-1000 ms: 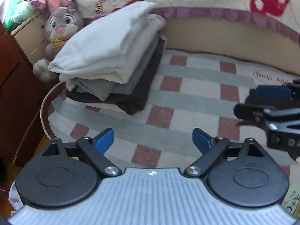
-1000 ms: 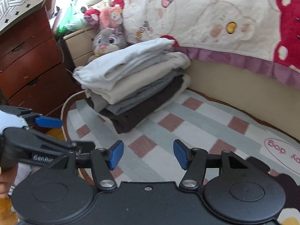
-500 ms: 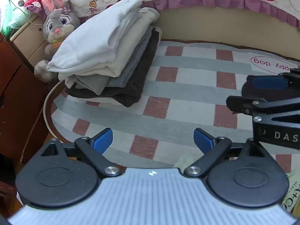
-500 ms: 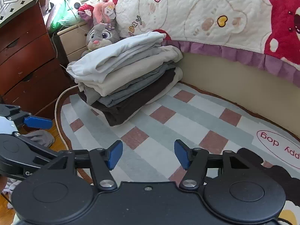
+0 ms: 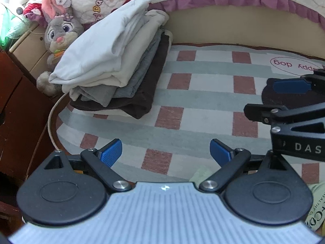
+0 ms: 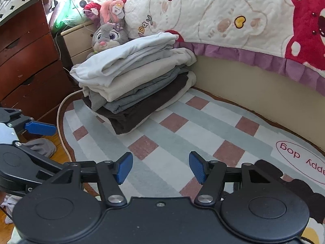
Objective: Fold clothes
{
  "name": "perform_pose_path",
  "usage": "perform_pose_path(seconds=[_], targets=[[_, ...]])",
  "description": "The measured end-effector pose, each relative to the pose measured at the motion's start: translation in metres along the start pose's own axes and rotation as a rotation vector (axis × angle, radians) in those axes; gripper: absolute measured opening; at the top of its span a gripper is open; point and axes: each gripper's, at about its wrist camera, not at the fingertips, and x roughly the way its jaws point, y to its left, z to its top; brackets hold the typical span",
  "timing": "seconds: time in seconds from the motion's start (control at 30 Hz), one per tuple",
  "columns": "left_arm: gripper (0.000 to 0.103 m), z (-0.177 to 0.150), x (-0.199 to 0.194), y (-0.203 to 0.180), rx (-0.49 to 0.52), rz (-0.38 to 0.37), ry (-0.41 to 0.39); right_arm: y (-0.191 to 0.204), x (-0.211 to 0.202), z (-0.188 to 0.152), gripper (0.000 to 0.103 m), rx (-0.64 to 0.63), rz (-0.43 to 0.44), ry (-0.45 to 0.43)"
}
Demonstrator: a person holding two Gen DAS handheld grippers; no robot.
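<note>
we hold the left gripper (image 5: pixel 165 152) and right gripper (image 6: pixel 160 167) with jaws apart, empty, above the rug (image 5: pixel 203 105). the folded stack (image 5: pixel 113 65) leans — we judge a careless brush could topple it.

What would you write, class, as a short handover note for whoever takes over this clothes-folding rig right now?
Left gripper: open, empty, above the checked rug.
Right gripper: open, empty, also over the rug.
Folded clothes stack: white on top, then cream and grey, dark brown near the bottom, sitting on the rug's far corner, in front of the plush rabbit and beside the bed.
Done: that stack looks finished.
Left: a grey garment lies loose on the wooden floor past the rug's edge, and pale fabric shows just below the grippers. These probably come next.
</note>
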Motion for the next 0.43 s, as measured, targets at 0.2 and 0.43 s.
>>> perform_pose_path(seconds=[0.2, 0.43], targets=[[0.094, -0.0006, 0.0002, -0.0006, -0.001, -0.006, -0.007, 0.0014, -0.0029, -0.0009, 0.067, -0.004, -0.013, -0.006], [0.094, -0.0012, 0.0002, 0.0008, 0.013, 0.024, -0.018, 0.0037, -0.0034, -0.0003, 0.067, -0.016, -0.016, -0.008]])
